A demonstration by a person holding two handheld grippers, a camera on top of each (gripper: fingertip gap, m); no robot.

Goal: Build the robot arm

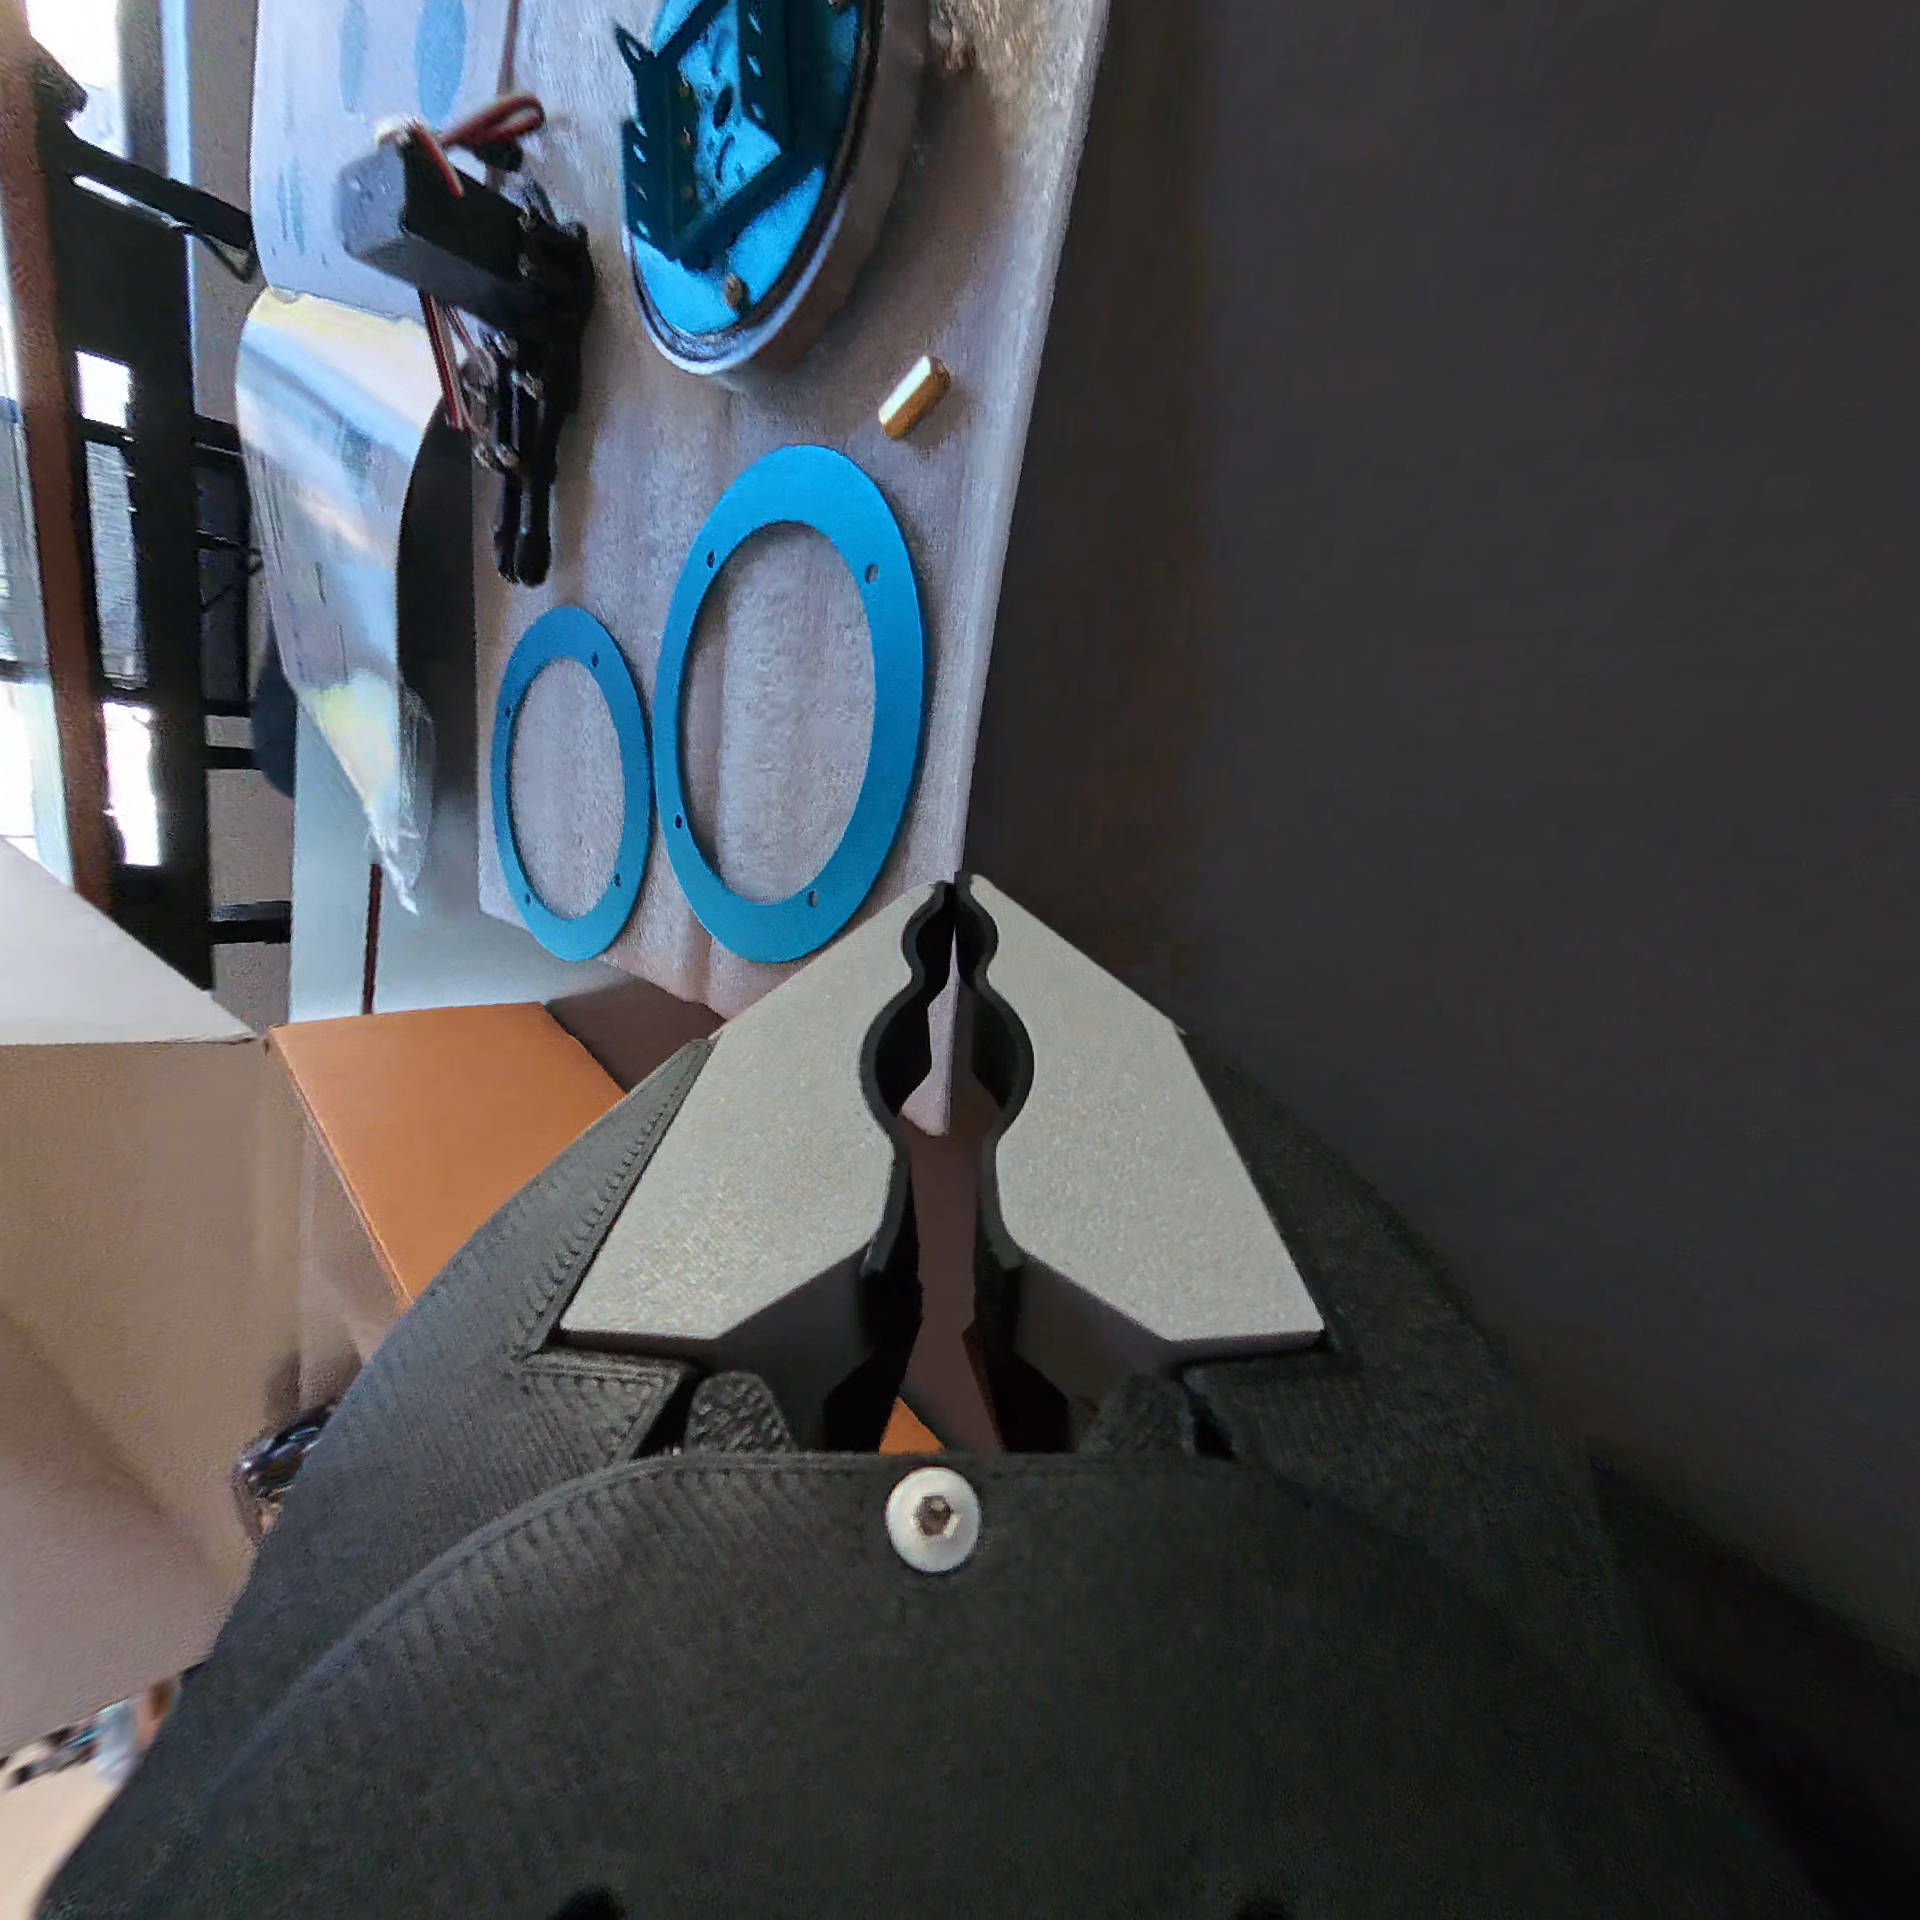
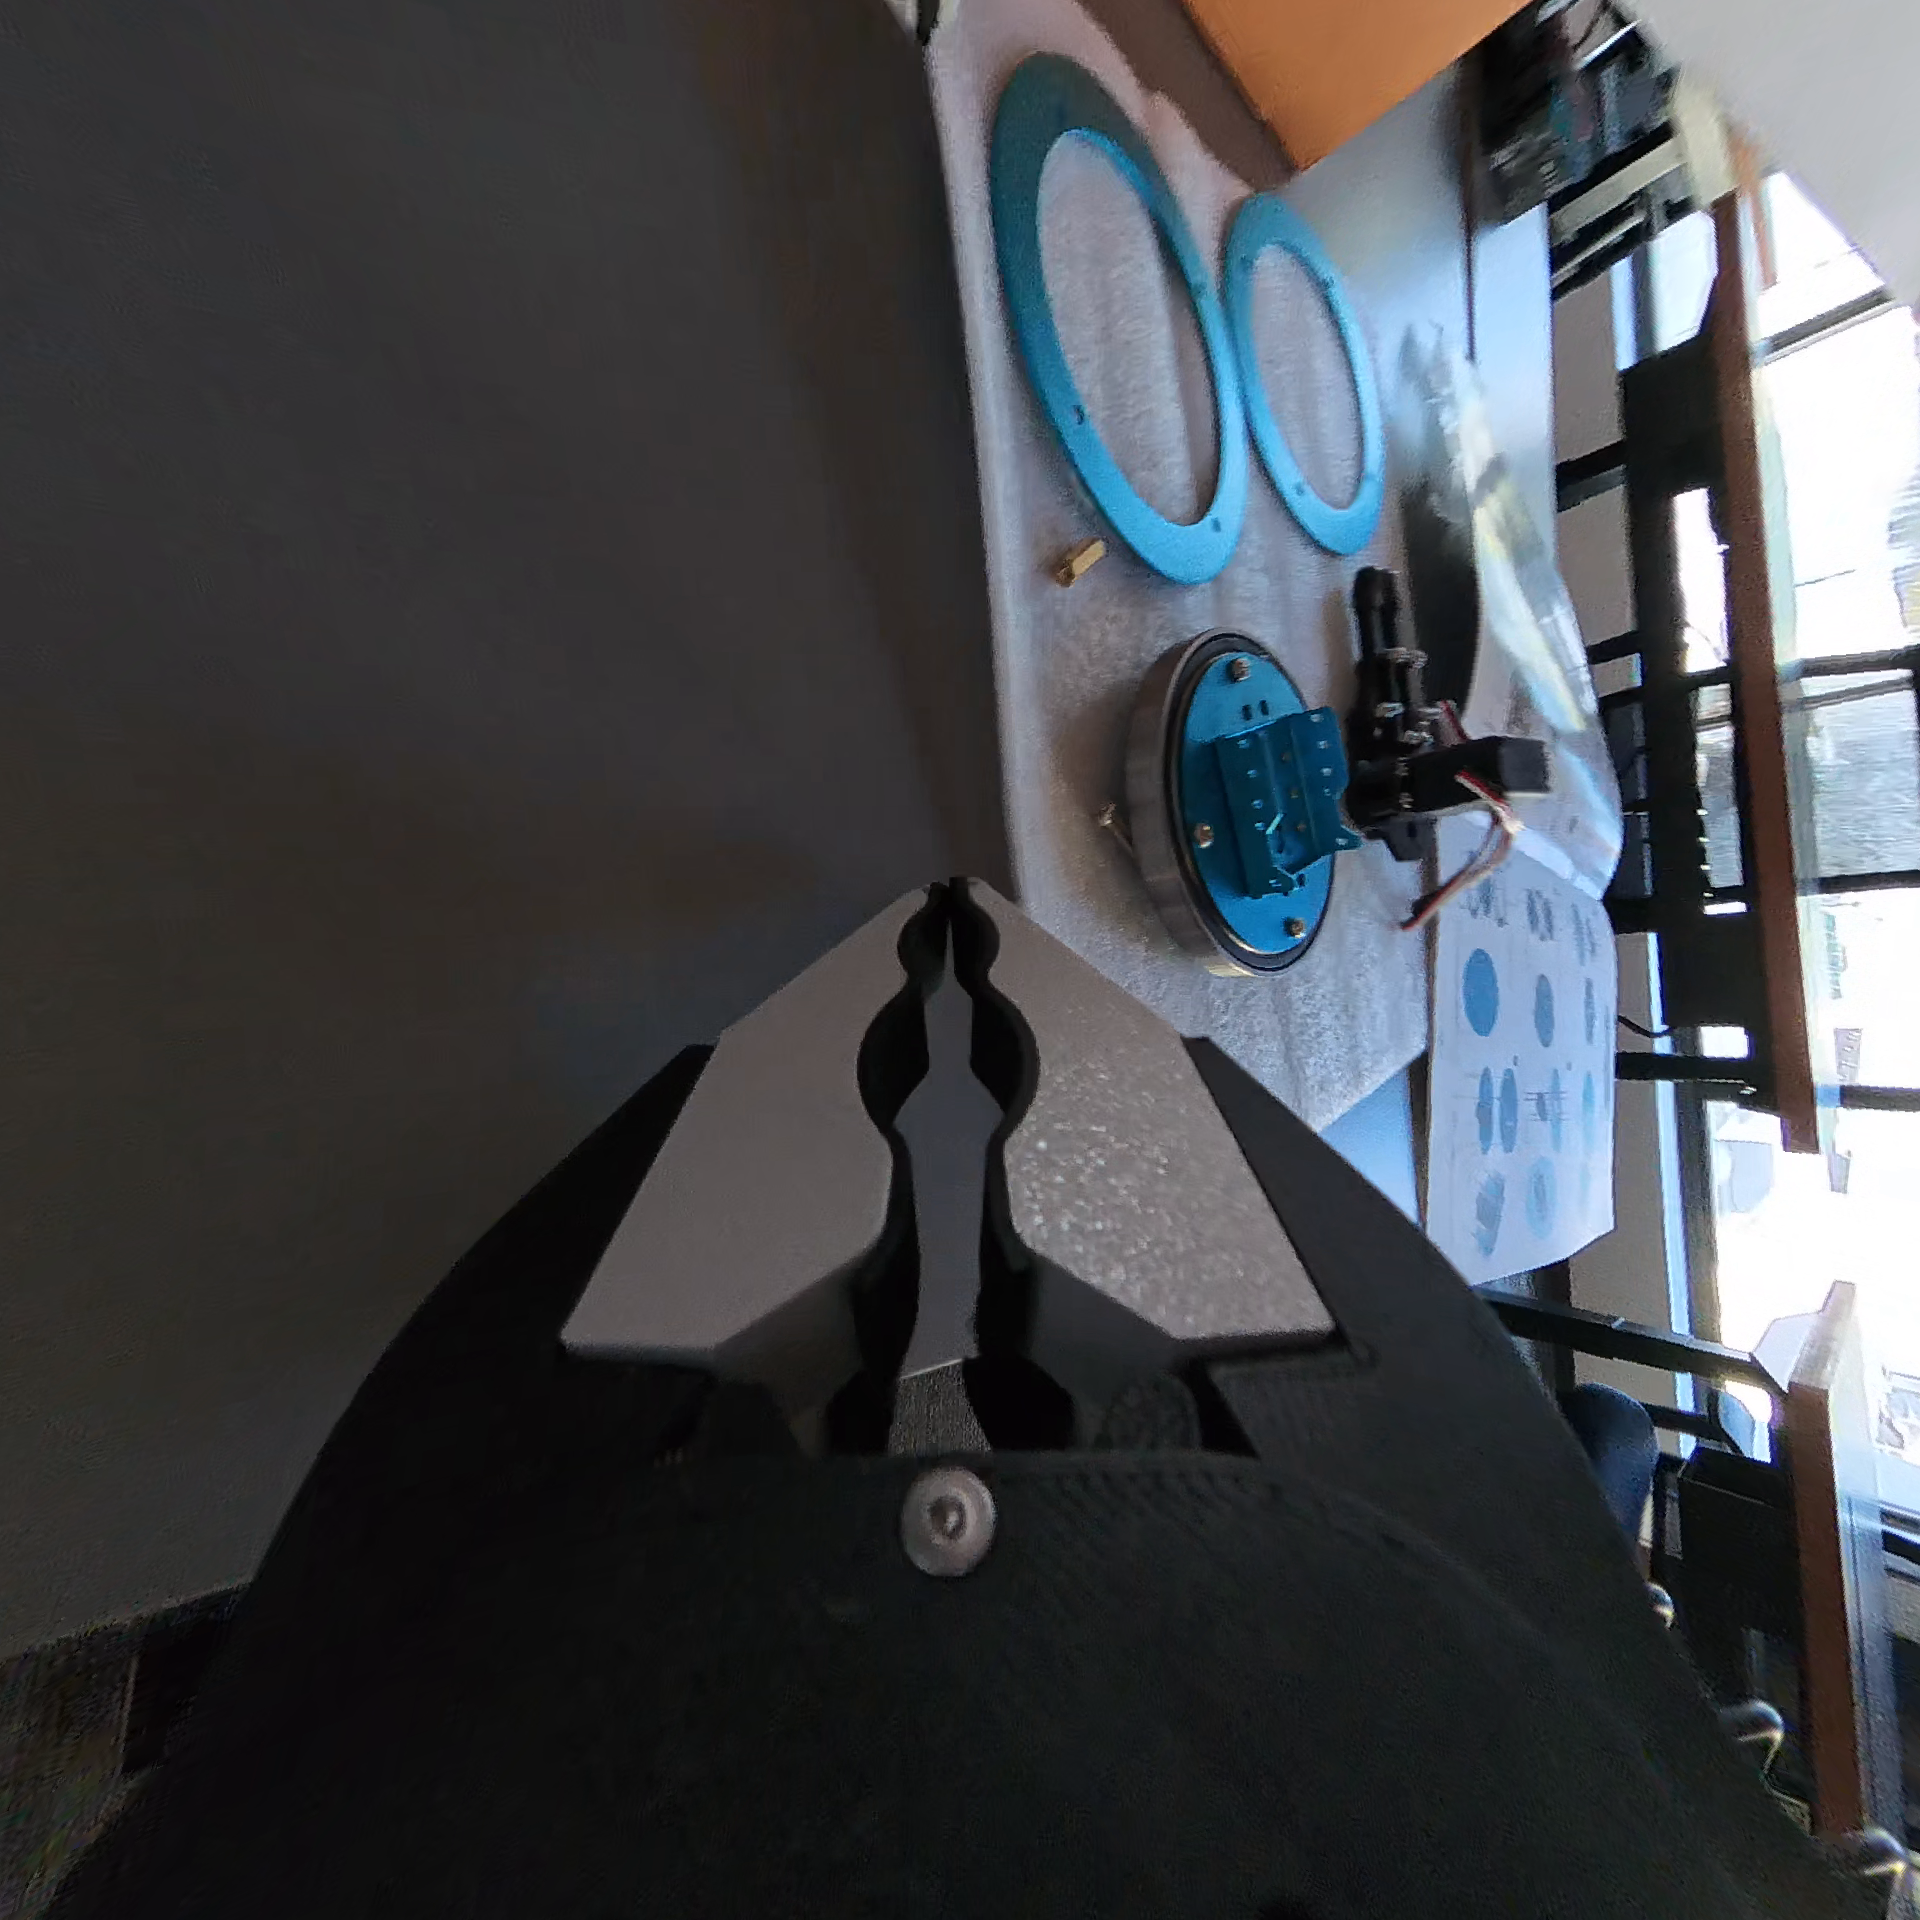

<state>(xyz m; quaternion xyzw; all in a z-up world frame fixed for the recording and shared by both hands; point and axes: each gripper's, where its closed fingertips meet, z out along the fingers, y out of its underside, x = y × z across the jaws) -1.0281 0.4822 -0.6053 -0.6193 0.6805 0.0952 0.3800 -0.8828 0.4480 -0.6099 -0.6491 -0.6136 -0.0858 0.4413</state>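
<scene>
My left gripper (image 1: 954, 891) is shut and empty, its tips at the near edge of a white foam sheet (image 1: 997, 312). Nearest to it lies a large blue ring (image 1: 798, 702), with a small blue ring (image 1: 570, 781) beside it. Beyond lie a brass standoff (image 1: 914, 397), a round bearing with a blue bracket (image 1: 743, 177) and a black servo claw with wires (image 1: 488, 260). My right gripper (image 2: 950, 890) is shut and empty, beside the foam sheet (image 2: 1101, 935), near the bearing with blue bracket (image 2: 1242, 805). The large ring (image 2: 1117, 312), small ring (image 2: 1304, 374), standoff (image 2: 1081, 564) and black claw (image 2: 1423, 748) also show there.
A dark wall or surface (image 1: 1455, 623) fills one side of both views. An orange-brown box (image 1: 436, 1122) and a cardboard flap (image 1: 104, 1247) stand by the left gripper. A clear plastic bag (image 1: 332, 520) and printed sheets with blue pictures (image 2: 1522, 1091) lie past the foam. Black frames and windows (image 2: 1818, 727) are behind. The grippers' ends are close to 15 cm from one another.
</scene>
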